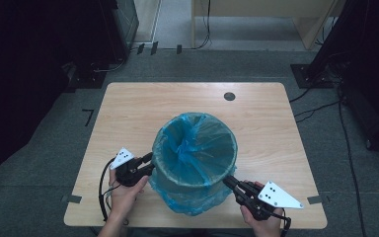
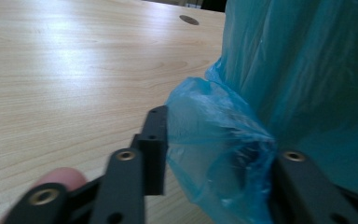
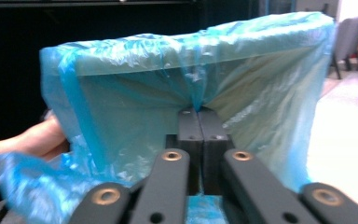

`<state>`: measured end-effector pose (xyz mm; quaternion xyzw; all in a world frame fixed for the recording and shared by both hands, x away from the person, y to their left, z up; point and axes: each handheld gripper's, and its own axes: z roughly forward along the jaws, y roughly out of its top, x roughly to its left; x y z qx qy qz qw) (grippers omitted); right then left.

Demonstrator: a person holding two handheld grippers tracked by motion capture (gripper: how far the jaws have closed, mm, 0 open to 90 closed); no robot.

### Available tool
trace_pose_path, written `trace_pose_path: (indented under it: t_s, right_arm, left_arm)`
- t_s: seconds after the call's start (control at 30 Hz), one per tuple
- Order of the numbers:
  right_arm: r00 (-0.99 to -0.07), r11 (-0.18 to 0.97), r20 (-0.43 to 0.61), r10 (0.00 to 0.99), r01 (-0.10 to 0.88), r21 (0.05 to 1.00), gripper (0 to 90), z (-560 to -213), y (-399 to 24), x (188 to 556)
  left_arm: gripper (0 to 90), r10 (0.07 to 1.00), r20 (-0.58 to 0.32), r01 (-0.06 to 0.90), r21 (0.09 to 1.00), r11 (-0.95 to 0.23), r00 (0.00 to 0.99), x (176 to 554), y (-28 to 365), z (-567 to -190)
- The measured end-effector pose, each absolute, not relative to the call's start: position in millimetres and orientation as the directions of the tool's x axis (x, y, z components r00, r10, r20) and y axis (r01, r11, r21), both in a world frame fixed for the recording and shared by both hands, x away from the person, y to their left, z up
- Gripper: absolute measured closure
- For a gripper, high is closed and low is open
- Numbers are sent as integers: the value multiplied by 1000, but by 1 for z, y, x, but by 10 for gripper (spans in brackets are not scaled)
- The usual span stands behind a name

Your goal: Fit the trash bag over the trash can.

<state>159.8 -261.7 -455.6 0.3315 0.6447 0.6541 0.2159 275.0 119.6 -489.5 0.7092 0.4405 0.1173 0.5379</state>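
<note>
The left claw (image 1: 149, 163) sits at the near-left side of the bin (image 1: 170, 175), held in the person's left hand (image 1: 123, 195). In the left gripper view its jaws stand apart, and a bunched fold of the blue bag (image 2: 214, 149) lies between them. Whether the pads press on the film cannot be told; the fold hides the right-hand jaw's face.

The bin stands upright near the middle of the desk (image 1: 128, 113), toward the near edge. It is round and tapered, and it appears grey-green through the film. The blue bag (image 1: 192, 148) lines it: thin, translucent, glossy plastic, creased throughout. The bag's mouth is folded outward over the rim, and the surplus hangs down the outer wall as a wrinkled skirt that gathers on the desk at the near side. Inside, only the slack film of the bag is visible, drawn into a puckered ridge at the centre.

The desk is a pale wood-grain board with rounded corners and a round cable hole (image 1: 229, 96) at its far side.

The right claw (image 1: 228, 181) meets the bin at its near-right side. In the right gripper view its jaws are together, clamped on a pinch of the blue bag's (image 3: 196, 100) skirt, which radiates taut creases from the grip.
</note>
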Motion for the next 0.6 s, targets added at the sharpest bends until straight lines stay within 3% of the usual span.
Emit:
trace_pose_path:
  t_s: [0.23,0.6]
  right_arm:
    - [-615,27,74,785,154,988,900,-459,-261,165]
    - [-569,135,13,822,217,967,900,-474,-259,174]
  left_arm:
    - [374,747,-344,501,865,16,569,277,124,-490]
    - [326,693,-410,486,869,97,593,279,139,-484]
